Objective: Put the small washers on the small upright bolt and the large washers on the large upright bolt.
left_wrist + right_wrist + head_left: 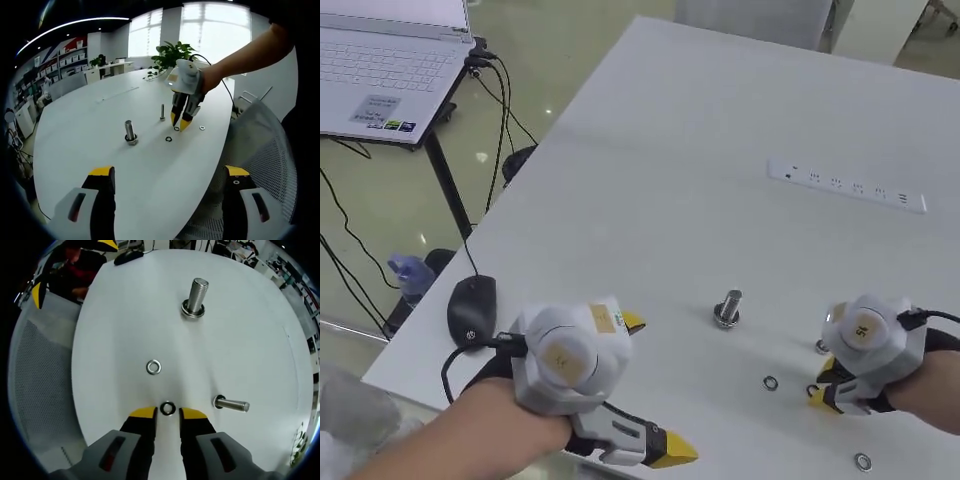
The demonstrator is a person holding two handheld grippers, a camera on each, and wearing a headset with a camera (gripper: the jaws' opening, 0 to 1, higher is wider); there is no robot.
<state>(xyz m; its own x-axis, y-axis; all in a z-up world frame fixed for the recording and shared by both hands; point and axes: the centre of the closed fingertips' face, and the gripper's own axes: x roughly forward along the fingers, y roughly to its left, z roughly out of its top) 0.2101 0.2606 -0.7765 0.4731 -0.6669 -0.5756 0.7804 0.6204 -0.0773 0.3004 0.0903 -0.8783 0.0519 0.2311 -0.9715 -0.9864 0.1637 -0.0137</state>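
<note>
Between my right jaws: a washer (167, 408) lies flat on the table (115, 330), right at the yellow tips; not yet gripped
Right gripper (167, 415): narrow gap, one tip on either side of the washer; holding nothing
Left gripper (167, 172): jaws wide, holding nothing; over the near left edge, well apart from the work
Small bolt (231, 404): upright, just beside the washer on its far side; close to one of my right jaws
Large bolt (195, 297): upright, further left; ring at its foot, washer or bolt head I cannot tell
Second washer (153, 367): flat, left of the first, towards the large bolt
Risk, grip: the washer is thin and flat; closing may skid it out or flip it, since the tips get little edge to bite
Risk, knock: lifting carelessly could clip the small bolt and topple it
Risk, sorting: I cannot judge this washer's size surely; it could go on the wrong bolt
</note>
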